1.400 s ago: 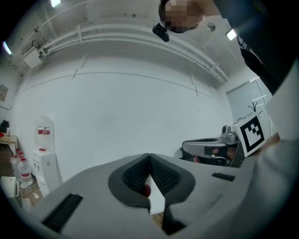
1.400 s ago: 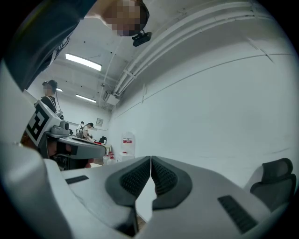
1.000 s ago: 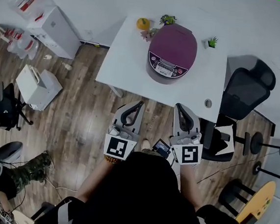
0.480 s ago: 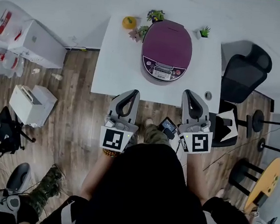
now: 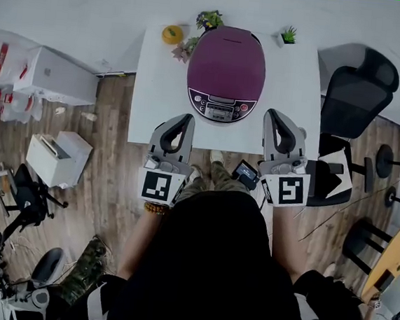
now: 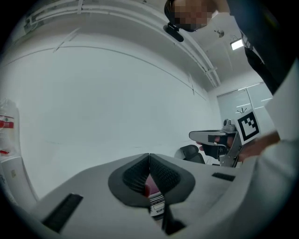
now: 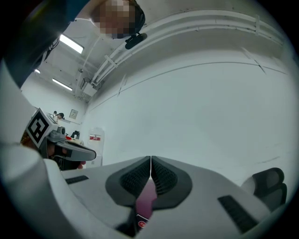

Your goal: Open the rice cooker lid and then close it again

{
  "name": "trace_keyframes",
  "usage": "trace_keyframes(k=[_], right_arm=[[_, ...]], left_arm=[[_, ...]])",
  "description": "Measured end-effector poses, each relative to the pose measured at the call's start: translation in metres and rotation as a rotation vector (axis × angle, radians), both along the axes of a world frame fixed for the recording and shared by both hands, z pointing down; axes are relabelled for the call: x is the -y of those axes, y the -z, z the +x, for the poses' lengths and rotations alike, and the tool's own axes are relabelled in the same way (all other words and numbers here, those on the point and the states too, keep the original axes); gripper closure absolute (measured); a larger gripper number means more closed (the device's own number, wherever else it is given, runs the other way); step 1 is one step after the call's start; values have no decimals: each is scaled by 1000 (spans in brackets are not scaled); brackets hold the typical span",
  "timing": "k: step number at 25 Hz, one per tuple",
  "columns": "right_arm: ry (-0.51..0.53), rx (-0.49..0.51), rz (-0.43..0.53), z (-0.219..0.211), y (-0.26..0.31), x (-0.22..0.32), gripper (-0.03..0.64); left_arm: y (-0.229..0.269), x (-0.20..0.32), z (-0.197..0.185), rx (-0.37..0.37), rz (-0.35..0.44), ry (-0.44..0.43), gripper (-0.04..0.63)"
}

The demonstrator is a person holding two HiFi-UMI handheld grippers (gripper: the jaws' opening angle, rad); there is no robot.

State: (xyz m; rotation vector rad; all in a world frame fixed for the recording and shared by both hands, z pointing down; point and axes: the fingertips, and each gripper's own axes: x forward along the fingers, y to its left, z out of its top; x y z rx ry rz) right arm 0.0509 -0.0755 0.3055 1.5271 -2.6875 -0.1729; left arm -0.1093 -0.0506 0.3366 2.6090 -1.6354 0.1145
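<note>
A purple rice cooker [image 5: 227, 70] with its lid down stands on the white table [image 5: 150, 95], its control panel facing me. My left gripper [image 5: 181, 119] is shut and empty at the table's near edge, left of the cooker's front. My right gripper [image 5: 272, 116] is shut and empty too, over the table just right of the cooker's front. In the left gripper view a sliver of the cooker [image 6: 150, 189] shows below the shut left gripper [image 6: 149, 159]. In the right gripper view the purple cooker [image 7: 145, 201] shows below the shut right gripper [image 7: 151, 163].
A small orange object [image 5: 172, 34] and little potted plants [image 5: 209, 19] sit at the table's far edge. A black office chair [image 5: 354, 93] stands right of the table. White boxes [image 5: 58, 157] lie on the wood floor at left. A white wall fills both gripper views.
Both grippers have moved forward from over the floor to the table's near edge, either side of the cooker's front. The cooker lid has stayed down.
</note>
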Motion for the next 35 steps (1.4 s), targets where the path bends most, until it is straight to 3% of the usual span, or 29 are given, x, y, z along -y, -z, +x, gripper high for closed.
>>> trace_keyframes(k=[6,13,21,29,35], right_arm=[[38,23,25,29,-11,37,588],[53,50,-4,46,-25,61,588],[36,67,20,45,-34,76,588],[27,58,17,40,-38,73,588],[21,58,-7,39,-45,75,588]], left_arm=[[-12,38,30,51,-4,8,571],[-21,51,38,66,-35,53,571],[-43,58,38,79,-53,5,571],[-56,67,50,153,-73,-45,571],[-68,75,52,140,-124,-69,571]])
